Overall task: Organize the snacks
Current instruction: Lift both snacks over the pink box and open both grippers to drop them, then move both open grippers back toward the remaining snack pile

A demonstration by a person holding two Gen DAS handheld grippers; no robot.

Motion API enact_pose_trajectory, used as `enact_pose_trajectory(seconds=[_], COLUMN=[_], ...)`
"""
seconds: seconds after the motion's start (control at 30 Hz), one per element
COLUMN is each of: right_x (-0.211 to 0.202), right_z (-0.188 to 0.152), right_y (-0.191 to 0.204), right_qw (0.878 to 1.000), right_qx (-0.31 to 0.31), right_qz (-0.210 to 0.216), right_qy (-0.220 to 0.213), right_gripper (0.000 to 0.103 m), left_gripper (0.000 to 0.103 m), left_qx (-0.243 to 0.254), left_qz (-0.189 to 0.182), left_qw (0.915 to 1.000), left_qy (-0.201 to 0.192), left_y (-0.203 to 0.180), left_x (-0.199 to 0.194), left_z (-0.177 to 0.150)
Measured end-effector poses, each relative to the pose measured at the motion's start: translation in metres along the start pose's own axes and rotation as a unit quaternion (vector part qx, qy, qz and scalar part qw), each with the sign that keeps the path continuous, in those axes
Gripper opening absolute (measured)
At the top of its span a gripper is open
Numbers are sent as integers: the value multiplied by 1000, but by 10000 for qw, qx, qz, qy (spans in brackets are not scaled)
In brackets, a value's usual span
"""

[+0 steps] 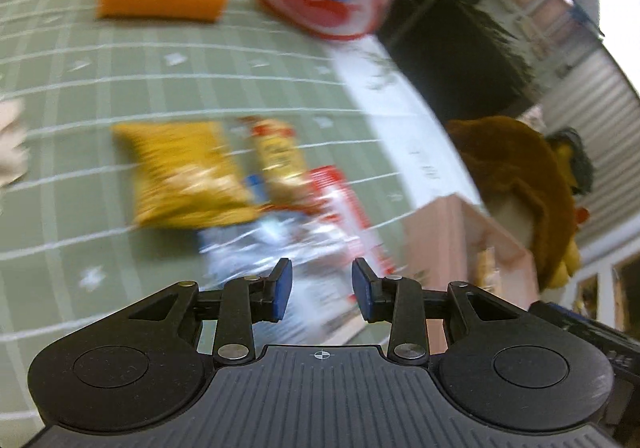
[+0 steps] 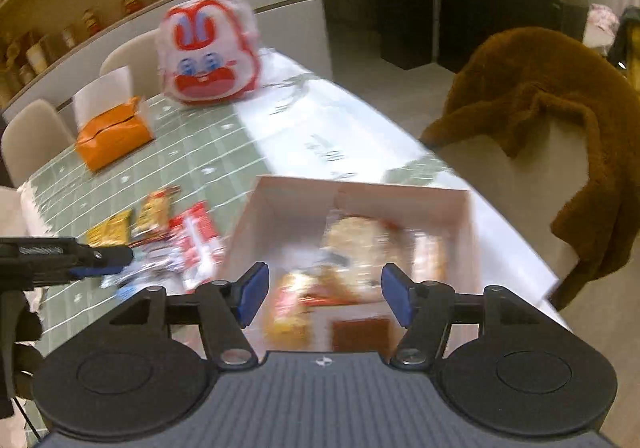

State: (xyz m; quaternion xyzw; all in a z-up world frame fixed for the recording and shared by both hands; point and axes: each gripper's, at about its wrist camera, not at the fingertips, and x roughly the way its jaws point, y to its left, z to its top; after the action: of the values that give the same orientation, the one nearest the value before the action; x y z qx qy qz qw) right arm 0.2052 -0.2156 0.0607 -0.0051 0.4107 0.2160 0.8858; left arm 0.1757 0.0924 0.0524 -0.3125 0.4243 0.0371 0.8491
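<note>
Dining table [image 2: 192, 152] carries a green checked cloth with a white border along its right side; shelving with jars runs behind it, and a chair draped in a brown furry throw [image 2: 560, 120] stands at the right. Pink open box [image 2: 360, 192] sits on the table's right part, several snack packs already inside, blurred. White-and-red cartoon-face bag [image 2: 208, 52] stands at the far end, orange tissue pack [image 2: 114, 136] to its left. Loose snacks lie just left of the box: yellow chip bag [image 1: 184, 172], small yellow-red pack [image 1: 276, 152], red-white pack [image 1: 344, 208], silvery-blue pack [image 1: 240, 252]. Right gripper [image 2: 324, 298] hangs over the box, jaws well apart, nothing between them. Left gripper [image 1: 322, 288] is above the loose pile, jaws partly apart, empty.
</note>
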Motion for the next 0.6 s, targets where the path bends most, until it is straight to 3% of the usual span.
enact_pose_trajectory(seconds=[0.2, 0.33, 0.47, 0.6], right_x=[29, 65, 105, 131], right_z=[3, 4, -3, -6], right_y=[75, 125, 160, 161], right_qw=[9987, 9936, 9889, 9898], right_qx=[-276, -592, -977, -708], right_qz=[342, 630, 363, 282], right_qy=[269, 722, 1055, 1203], right_gripper=[68, 71, 71, 74], left_gripper=[37, 37, 37, 37], left_qx=[58, -132, -250, -434], left_qz=[205, 254, 335, 336], left_qw=[9995, 9994, 9989, 9983], left_qy=[215, 207, 221, 217], left_y=[27, 49, 67, 86], left_x=[-27, -41, -49, -53], left_z=[-27, -37, -42, -41])
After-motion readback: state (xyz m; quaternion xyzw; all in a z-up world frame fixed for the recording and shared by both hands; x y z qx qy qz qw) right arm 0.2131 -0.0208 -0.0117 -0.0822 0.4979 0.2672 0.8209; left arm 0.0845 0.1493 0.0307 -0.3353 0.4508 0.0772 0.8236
